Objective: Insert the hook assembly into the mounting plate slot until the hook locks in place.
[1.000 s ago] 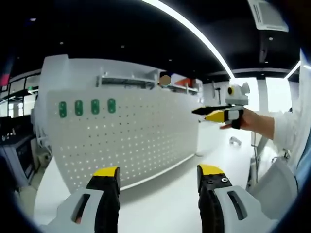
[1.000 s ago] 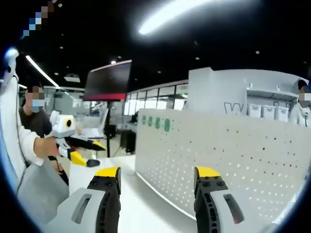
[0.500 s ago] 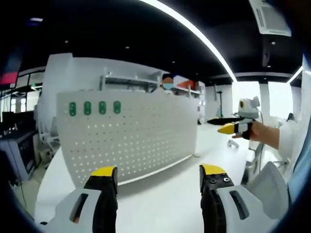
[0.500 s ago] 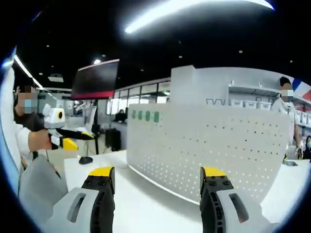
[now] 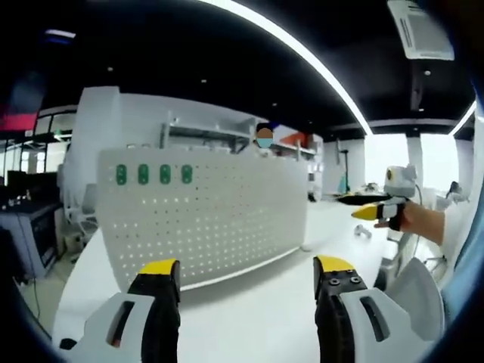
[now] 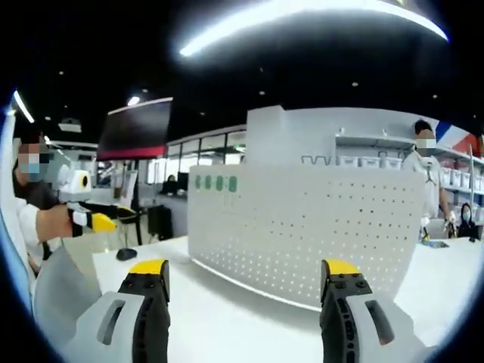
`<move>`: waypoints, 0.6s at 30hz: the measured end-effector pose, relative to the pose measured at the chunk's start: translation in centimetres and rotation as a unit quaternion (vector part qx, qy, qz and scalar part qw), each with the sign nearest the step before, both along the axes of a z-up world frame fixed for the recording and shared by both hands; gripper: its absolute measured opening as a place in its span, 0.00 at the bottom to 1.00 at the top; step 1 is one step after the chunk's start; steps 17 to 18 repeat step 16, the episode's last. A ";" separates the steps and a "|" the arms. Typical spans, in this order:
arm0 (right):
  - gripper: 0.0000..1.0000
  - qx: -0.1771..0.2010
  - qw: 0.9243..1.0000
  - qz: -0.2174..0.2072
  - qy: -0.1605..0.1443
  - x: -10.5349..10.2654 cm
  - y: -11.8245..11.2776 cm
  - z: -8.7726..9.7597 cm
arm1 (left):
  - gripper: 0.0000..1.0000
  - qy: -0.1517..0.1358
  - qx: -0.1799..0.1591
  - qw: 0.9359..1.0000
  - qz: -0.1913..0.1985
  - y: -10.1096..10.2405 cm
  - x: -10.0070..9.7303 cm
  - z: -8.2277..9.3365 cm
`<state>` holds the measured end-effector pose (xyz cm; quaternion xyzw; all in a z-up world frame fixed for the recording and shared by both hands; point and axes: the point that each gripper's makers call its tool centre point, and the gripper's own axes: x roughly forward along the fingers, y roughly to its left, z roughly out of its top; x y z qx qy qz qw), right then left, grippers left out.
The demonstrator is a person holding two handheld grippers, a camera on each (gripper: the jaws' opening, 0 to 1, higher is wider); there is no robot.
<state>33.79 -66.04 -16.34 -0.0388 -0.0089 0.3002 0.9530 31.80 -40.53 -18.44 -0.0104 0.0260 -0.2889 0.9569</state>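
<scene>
I've drawn back so the white perforated mounting plate (image 5: 204,215) with its green hooks (image 5: 153,175) sits centred, both my left gripper (image 5: 248,276) and right gripper (image 6: 246,277) wide open, empty

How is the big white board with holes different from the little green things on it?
The pegboard is white, wide and dotted all over with small holes; the green pieces are small, oval and have no holes that I can make out. The pegboard stands upright on the white table, while the green pieces sit in a short row of four near its top corner. Both gripper views show them together, upright and facing the same way.
</scene>
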 end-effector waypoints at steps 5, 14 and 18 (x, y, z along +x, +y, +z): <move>0.83 0.002 1.000 -0.002 -0.004 0.0 0.0 0.2 | 0.76 -0.002 0.004 1.000 0.005 0.4 0.2 0.0; 0.84 0.004 1.000 -0.005 -0.013 0.3 0.5 0.2 | 0.82 -0.016 0.013 1.000 0.019 1.4 0.8 0.6; 0.84 0.003 1.000 -0.005 -0.014 0.5 0.6 -0.1 | 0.85 -0.019 0.011 0.999 0.026 1.8 0.9 0.7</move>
